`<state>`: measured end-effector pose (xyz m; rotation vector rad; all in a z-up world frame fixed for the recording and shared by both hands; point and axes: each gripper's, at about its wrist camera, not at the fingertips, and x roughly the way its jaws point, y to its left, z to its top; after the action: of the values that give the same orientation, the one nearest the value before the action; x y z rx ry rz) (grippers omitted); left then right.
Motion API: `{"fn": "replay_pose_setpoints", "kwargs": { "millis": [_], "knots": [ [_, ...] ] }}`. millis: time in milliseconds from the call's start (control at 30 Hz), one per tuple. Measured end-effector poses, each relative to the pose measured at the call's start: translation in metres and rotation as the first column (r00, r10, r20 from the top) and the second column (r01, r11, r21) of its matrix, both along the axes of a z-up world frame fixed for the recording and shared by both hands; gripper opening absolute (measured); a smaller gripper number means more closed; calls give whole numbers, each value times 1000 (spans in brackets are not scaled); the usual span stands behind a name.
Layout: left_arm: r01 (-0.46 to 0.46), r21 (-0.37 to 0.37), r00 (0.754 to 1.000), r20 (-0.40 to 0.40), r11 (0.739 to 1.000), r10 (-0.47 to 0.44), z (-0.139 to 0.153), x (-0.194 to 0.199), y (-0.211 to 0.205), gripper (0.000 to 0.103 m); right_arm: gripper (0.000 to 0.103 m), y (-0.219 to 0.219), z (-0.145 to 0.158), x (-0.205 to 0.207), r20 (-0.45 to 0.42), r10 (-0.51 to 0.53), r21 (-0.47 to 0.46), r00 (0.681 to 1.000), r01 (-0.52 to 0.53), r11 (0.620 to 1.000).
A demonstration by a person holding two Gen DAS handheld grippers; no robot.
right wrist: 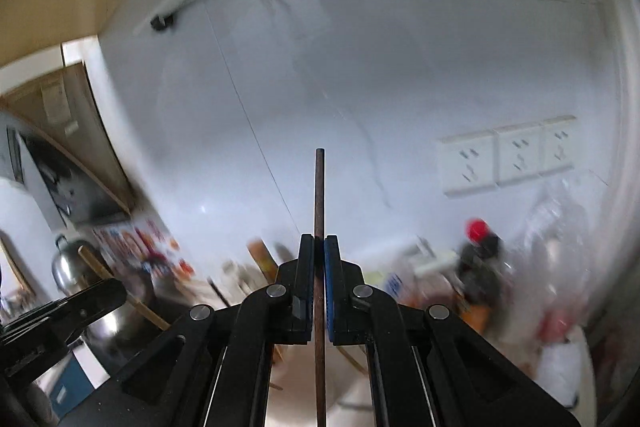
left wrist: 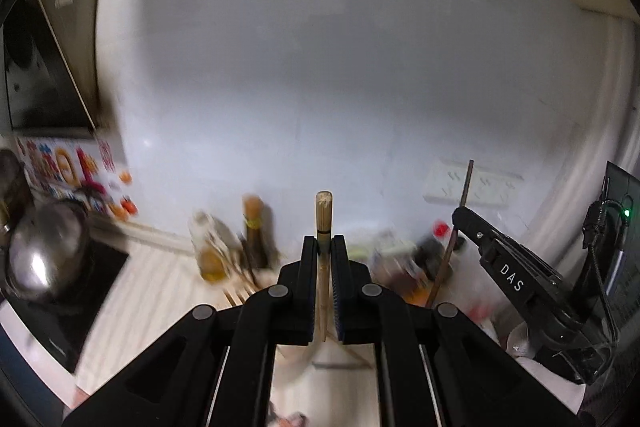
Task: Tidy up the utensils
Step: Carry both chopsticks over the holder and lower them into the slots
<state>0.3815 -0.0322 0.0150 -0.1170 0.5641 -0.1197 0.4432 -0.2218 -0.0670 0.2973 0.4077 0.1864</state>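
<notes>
Left wrist: my left gripper (left wrist: 324, 251) is clamped on a pale wooden utensil handle (left wrist: 323, 215), round, grainy, upright above the counter (left wrist: 160, 275). Its working end is hidden below.

Right wrist: my right gripper (right wrist: 319, 251) pinches a thin dark chopstick (right wrist: 319, 187), smooth and straight (background blurred).

I judge both are lifted and neither stowed; no holder is identifiable.

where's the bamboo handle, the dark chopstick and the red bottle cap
bamboo handle (left wrist: 323, 211), left wrist view, its top end above the fingers
dark chopstick (right wrist: 319, 195), right wrist view, upper shaft
red bottle cap (right wrist: 477, 230), right wrist view, cap top
</notes>
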Motion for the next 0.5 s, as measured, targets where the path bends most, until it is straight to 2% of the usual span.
{"fn": "replay_pose_setpoints", "kwargs": {
  "millis": [133,300,500],
  "knots": [
    [-45,33,999,12,998,44,8,35,19,4,4,39,26,25,29,7,18,1000,-8,1000],
    [-66,45,998,-22,997,67,-5,74,34,4,4,73,28,54,49,17,25,999,-18,1000],
    [-49,41,995,-87,998,52,-33,104,41,4,4,98,14,80,53,16,26,998,-18,1000]
  ]
}}
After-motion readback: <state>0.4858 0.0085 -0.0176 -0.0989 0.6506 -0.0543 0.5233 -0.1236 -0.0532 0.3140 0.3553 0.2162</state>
